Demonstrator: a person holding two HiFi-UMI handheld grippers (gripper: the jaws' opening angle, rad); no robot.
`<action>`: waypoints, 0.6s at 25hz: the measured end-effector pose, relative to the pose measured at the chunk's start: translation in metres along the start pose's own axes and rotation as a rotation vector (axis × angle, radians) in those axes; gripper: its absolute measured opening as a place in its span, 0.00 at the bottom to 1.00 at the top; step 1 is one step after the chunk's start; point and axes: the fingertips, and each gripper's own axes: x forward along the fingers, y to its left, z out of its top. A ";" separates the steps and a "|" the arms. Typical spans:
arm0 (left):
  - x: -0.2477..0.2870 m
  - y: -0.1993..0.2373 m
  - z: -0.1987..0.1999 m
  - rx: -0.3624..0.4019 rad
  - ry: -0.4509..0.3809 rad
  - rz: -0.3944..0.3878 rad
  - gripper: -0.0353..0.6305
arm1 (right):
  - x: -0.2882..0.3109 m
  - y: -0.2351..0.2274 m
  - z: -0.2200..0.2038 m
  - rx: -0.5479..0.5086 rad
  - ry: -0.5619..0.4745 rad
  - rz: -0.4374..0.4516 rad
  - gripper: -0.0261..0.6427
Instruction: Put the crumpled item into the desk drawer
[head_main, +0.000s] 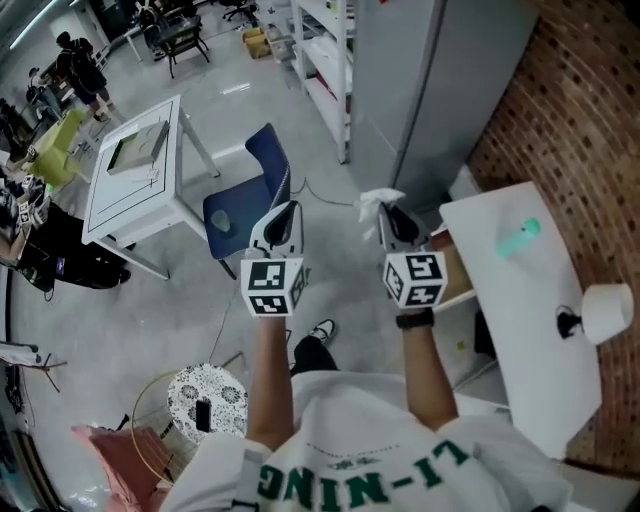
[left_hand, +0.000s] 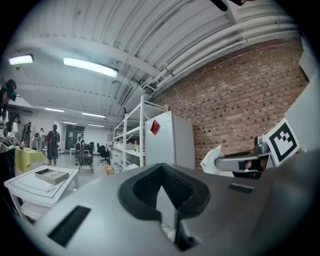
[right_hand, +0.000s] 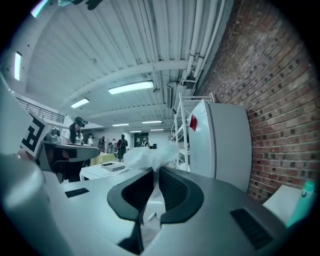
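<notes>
The crumpled item (head_main: 378, 201) is a white, scrunched wad. My right gripper (head_main: 386, 212) is shut on it and holds it level in the air, to the left of the white desk (head_main: 520, 350). In the right gripper view the crumpled item (right_hand: 148, 157) bulges out above the pads of the right gripper (right_hand: 154, 176). My left gripper (head_main: 284, 213) hangs beside it over the floor, with its jaws together and nothing in them. The left gripper view shows the left gripper (left_hand: 161, 187), and off to the right the right gripper (left_hand: 220, 163) with the crumpled item (left_hand: 210, 159). I cannot make out the desk's drawer.
On the desk stand a teal bottle (head_main: 520, 238) and a white lamp-like thing (head_main: 606, 310). A brick wall (head_main: 580, 120) runs behind it, with a grey fridge (head_main: 430, 80) to its left. Beyond the grippers are a blue chair (head_main: 248, 200), a white table (head_main: 135, 170) and shelves (head_main: 320, 50).
</notes>
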 end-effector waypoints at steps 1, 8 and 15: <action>0.017 0.004 0.003 0.002 -0.002 -0.027 0.05 | 0.011 -0.006 0.003 0.001 -0.003 -0.018 0.08; 0.133 0.004 0.010 0.000 0.016 -0.246 0.05 | 0.067 -0.048 0.012 0.005 0.007 -0.182 0.08; 0.216 -0.061 -0.009 0.055 0.032 -0.520 0.05 | 0.070 -0.110 -0.021 0.049 0.054 -0.411 0.08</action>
